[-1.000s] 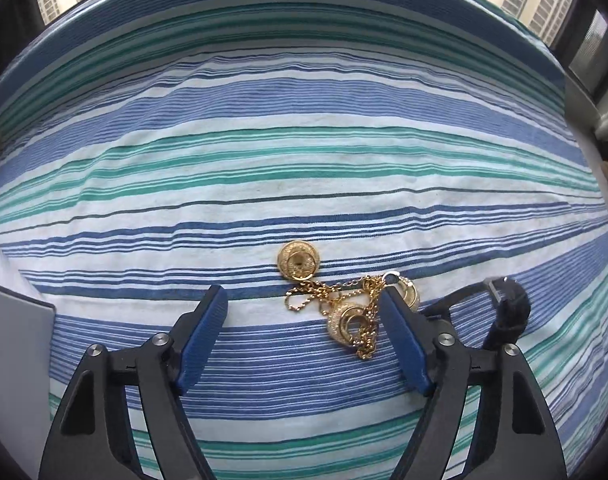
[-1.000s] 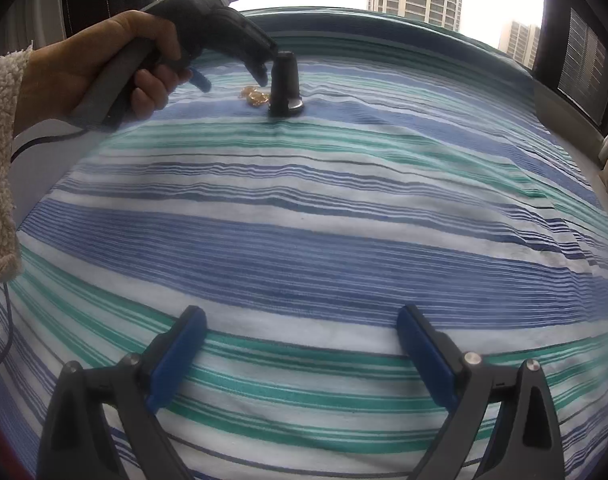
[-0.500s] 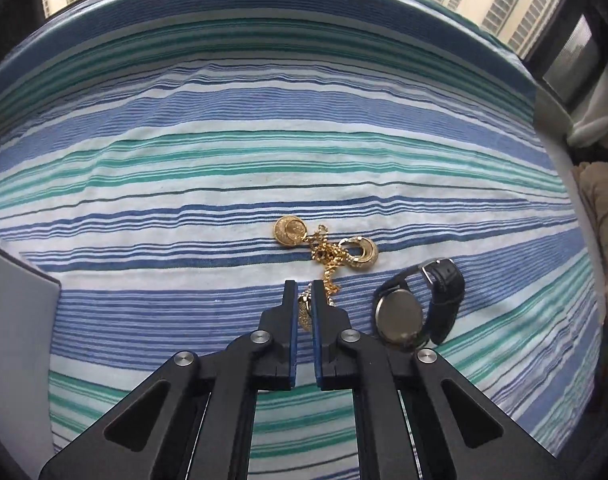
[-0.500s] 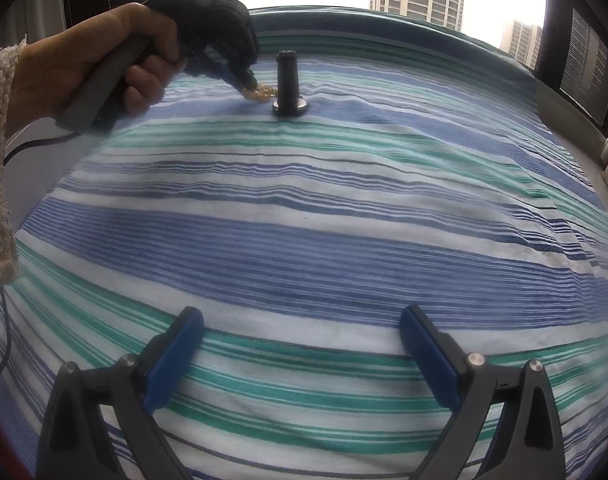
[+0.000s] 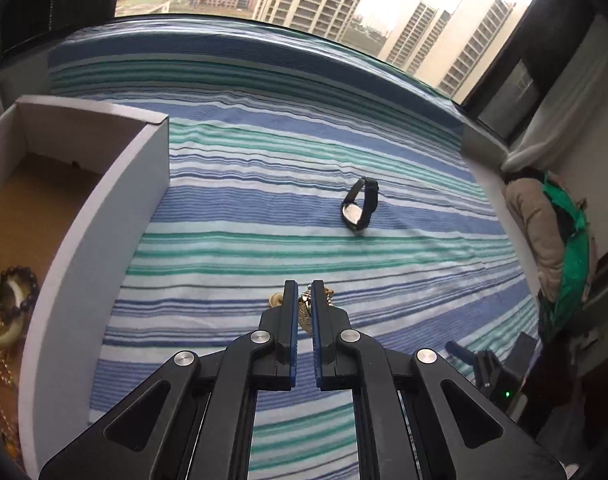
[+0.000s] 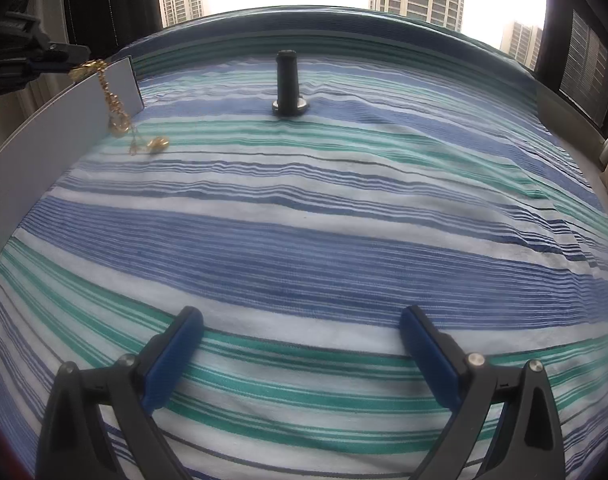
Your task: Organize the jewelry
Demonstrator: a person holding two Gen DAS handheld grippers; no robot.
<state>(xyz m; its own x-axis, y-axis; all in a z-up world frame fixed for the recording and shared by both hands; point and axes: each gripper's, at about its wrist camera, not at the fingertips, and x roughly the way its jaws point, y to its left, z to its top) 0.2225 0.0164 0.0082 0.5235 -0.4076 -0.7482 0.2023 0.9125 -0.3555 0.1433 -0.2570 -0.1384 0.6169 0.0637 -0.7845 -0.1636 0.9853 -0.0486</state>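
My left gripper is shut on a gold chain necklace and holds it in the air above the striped cloth. In the right wrist view the gold chain hangs from that gripper beside the wall of the white box, its pendants dangling low. A black wristwatch stands on its side on the cloth, farther off; it also shows in the right wrist view. My right gripper is open and empty, low over the cloth.
The open white box stands at the left and holds a dark bead bracelet, a pale bangle and a gold chain. A window runs behind the table. A bag and clothes lie at the right.
My left gripper has lifted the gold chain off the cloth and swung left toward the box. The watch stays on the cloth. The right gripper has barely moved.
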